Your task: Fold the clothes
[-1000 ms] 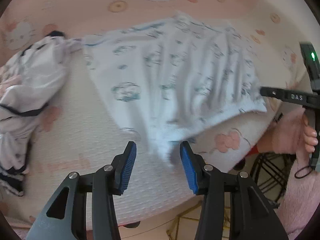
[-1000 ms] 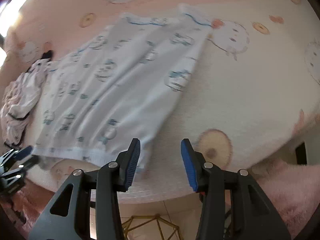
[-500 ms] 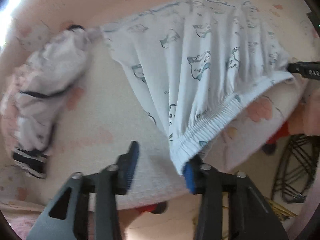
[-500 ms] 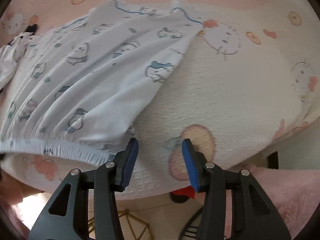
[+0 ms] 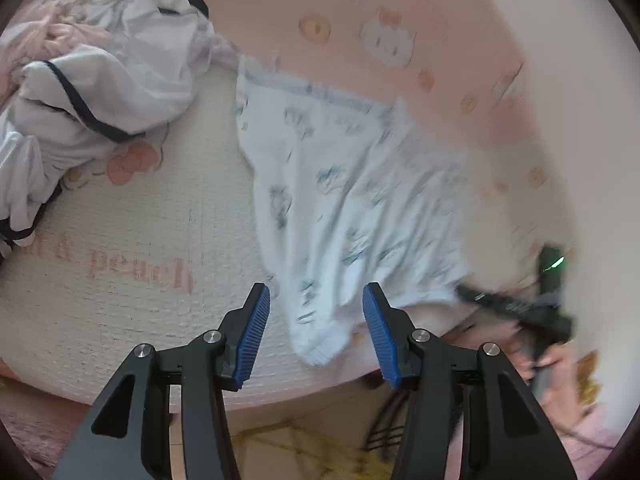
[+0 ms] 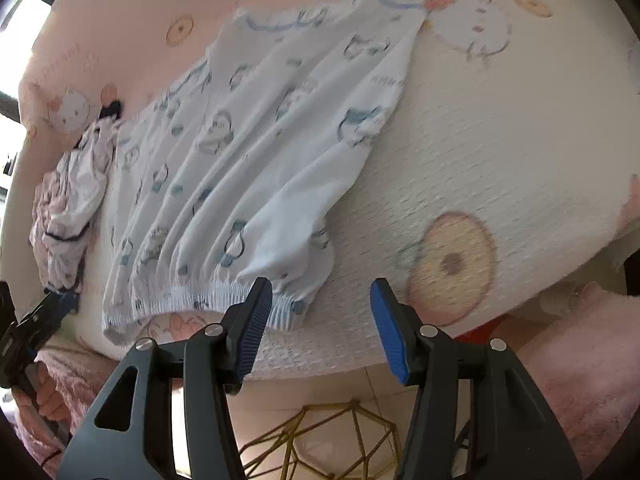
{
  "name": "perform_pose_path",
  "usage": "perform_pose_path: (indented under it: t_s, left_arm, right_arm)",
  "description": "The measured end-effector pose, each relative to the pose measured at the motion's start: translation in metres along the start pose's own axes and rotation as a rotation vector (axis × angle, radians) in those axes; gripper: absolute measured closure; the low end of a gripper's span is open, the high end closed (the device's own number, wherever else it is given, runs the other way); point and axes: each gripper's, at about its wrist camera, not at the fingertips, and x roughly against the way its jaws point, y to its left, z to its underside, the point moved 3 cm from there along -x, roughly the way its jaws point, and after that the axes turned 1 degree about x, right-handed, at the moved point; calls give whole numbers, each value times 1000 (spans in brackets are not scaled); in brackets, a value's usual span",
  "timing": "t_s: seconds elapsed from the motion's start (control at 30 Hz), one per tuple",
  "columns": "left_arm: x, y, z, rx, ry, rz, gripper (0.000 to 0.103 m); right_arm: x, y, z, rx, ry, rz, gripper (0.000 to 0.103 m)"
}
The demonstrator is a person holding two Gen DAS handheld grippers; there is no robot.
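A pale blue garment [image 5: 352, 200] with small animal prints and an elastic waistband lies spread on the pink and cream cartoon bedspread [image 5: 140, 248]. My left gripper [image 5: 318, 336] hovers over its near left corner. Its jaws are opening, and the corner shows between the pads without being pressed. In the right wrist view, the garment [image 6: 256, 160] has its waistband along the bed's front edge. My right gripper [image 6: 320, 320] is over the right end of the waistband, its jaws opening and no cloth pinched. The left gripper [image 6: 40, 320] shows at the far left of that view.
A crumpled pile of white clothes with dark trim [image 5: 80, 92] lies left of the garment, on pink cloth. The bed's front edge runs just beyond my fingertips. Below it stands a gold wire frame [image 6: 320, 432] on a tiled floor. A pink fluffy sleeve [image 6: 580, 360] is at lower right.
The waistband, held stretched between both grippers half a second ago, now lies slack on the bed. Both jaws stand wider. The left view has swung and rolled, showing more of the clothes pile.
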Motion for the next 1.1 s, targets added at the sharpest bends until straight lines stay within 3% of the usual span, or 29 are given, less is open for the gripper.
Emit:
perform_pose_path:
  t_s: [0.07, 0.17, 0.23, 0.27, 0.33, 0.37, 0.4, 0.47, 0.53, 0.57, 0.67, 0.73, 0.77, 0.8, 0.83, 0.87, 0.9, 1.0, 1.03, 1.1]
  left_arm:
    - [-18, -5, 5, -36, 50, -56, 66]
    - [-40, -10, 11, -90, 103, -155, 71]
    - [-47, -10, 15, -116, 122, -231, 75]
    - [-47, -9, 15, -128, 114, -281, 83]
    - [-39, -2, 14, -119, 85, -361, 85]
    - [-34, 1, 13, -114, 70, -400, 85]
    - [-29, 5, 11, -37, 73, -281, 85]
    - [-26, 6, 9, 39, 86, -122, 84]
    - [-28, 2, 11, 73, 95, -46, 82]
    - [-32, 1, 13, 80, 111, -27, 78]
    - [-44, -4, 23, 103, 168, 32, 68]
    - [-55, -10, 28, 93, 198, 17, 66]
    - [-56, -12, 28, 77, 193, 0, 66]
    - [-58, -17, 28, 48, 183, -17, 66]
    - [-59, -22, 28, 20, 174, -33, 71]
    - [-60, -26, 28, -5, 167, -57, 81]
    - [-57, -29, 27, -30, 148, -87, 81]
    - [-41, -36, 22, -61, 92, -77, 81]
    - [-35, -41, 20, -79, 76, -57, 78]
    - [-32, -42, 21, -77, 86, -29, 68]
  right_arm:
    - [-2, 8, 4, 39, 13, 30, 50]
    - [-5, 17, 7, 86, 14, 82, 51]
    - [-6, 23, 8, 134, 2, 147, 68]
    - [-4, 25, 9, 160, -6, 178, 71]
    - [2, 21, 8, 169, -25, 255, 84]
    - [5, 16, 8, 168, -37, 298, 84]
    - [9, 12, 7, 163, -48, 331, 83]
    - [11, 3, 6, 53, -23, 134, 79]
    - [11, 0, 5, -50, -10, -46, 52]
    - [10, 1, 6, -62, -9, -68, 49]
    - [-5, 6, 4, -9, 29, -27, 48]
    - [-8, 18, 3, 56, 18, 16, 47]
    - [-9, 24, 3, 90, 14, 36, 49]
    - [-12, 34, 5, 138, 22, 30, 70]
    - [-14, 43, 8, 166, 38, 5, 81]
    - [-15, 46, 10, 167, 49, -14, 83]
    - [-15, 49, 12, 166, 59, -37, 89]
    - [-4, 46, 9, 70, 55, -229, 91]
    - [6, 41, 9, 52, 25, -262, 92]
    - [23, 27, 16, 52, -11, -230, 93]
